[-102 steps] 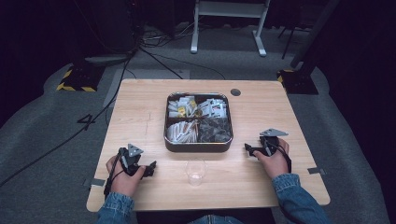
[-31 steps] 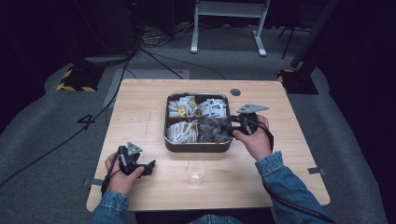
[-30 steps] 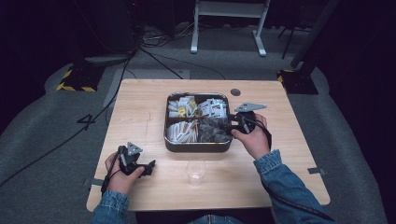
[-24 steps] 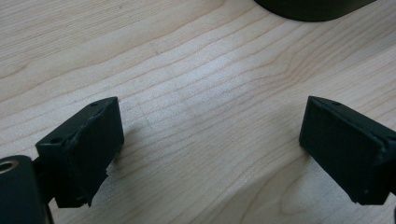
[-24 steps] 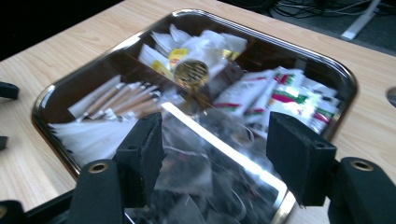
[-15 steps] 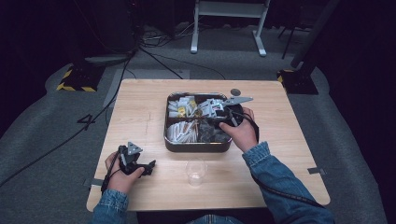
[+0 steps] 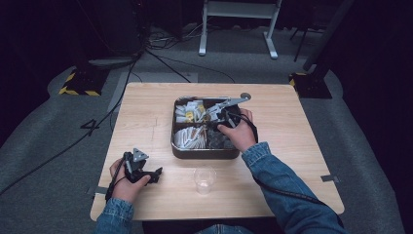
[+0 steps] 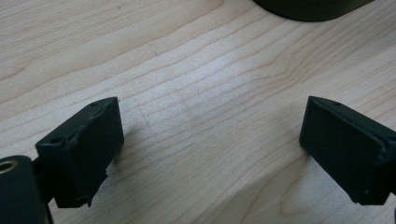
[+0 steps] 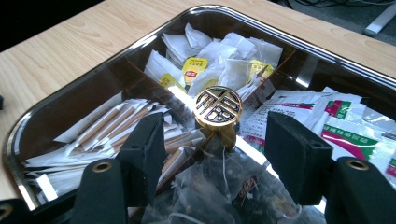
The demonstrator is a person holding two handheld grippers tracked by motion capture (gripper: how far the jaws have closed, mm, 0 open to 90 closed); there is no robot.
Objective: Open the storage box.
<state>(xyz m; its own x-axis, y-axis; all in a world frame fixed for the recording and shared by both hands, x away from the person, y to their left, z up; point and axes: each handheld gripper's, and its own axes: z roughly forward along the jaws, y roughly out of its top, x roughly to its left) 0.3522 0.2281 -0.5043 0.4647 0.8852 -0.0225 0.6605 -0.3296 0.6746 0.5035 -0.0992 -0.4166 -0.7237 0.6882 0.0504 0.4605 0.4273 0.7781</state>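
**Right gripper over the box knob**

The knob (image 9: 218, 106), a round gold disc with a dark pattern, stands on a short stem at the middle of the box (image 7: 178, 146), where the dividers cross. The box appears to have a clear lid: I see glare across it in the right gripper view, and the knob seems to sit on top of that sheet, though I can't be sure. The box sits at the centre of the table (image 7: 146, 112), slightly toward the far edge.

My right gripper (image 9: 219, 149) hangs over the box with its jaws spread, one each side of the knob stem and a little nearer to me. The pads are clear of the knob. The jaws have just opened a little further, with the stem roughly between them and untouched.

Around the knob are four compartments: tea bags (image 9: 210, 60) with yellow tags at the far side, paper stick packets (image 9: 107, 126) to the left, green and white sachets (image 9: 345, 126) to the right, mesh bags (image 9: 219, 186) nearest.

A clear cup (image 7: 204, 179) stands on the table just in front of the box.

My left gripper (image 7: 155, 174) rests near the table's front left corner, well apart from the box, jaws spread wide over bare wood with nothing between them.
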